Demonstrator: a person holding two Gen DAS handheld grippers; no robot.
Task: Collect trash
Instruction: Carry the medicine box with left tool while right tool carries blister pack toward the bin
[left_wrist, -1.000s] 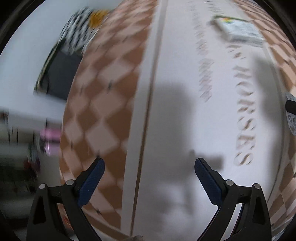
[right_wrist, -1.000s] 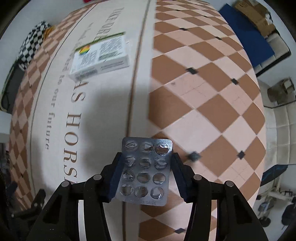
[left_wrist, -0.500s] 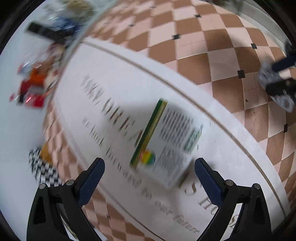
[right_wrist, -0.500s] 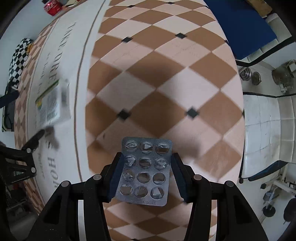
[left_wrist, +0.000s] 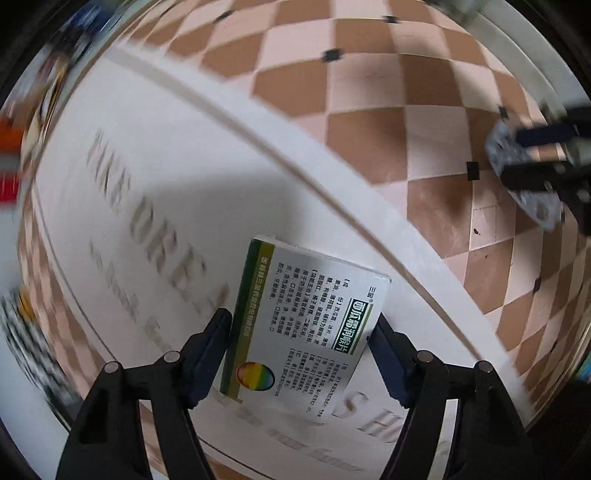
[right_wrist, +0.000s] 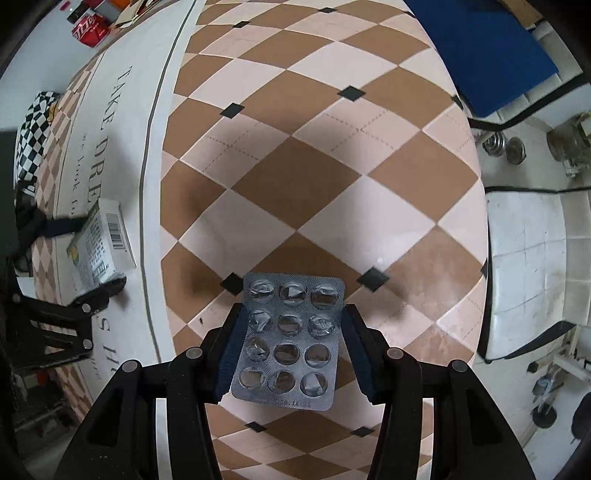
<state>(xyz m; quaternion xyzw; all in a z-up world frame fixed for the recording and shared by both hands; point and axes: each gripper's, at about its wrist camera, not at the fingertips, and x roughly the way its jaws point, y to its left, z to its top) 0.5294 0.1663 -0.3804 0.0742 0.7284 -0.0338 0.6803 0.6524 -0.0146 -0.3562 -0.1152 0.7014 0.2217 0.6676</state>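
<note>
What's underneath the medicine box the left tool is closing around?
The medicine box lies on the white lettered band of the tablecloth, between the left tool's fingers. It covers some of the printed letters.

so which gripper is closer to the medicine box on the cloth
Left. The left gripper has its fingers on either side of the medicine box. The right gripper, shut on the empty blister pack, is off to the side over the checkered part.

The medicine box (left_wrist: 303, 328) fills the gap between the left gripper (left_wrist: 299, 341) fingers, and bare tablecloth (left_wrist: 369, 122) lies all around it.
</note>
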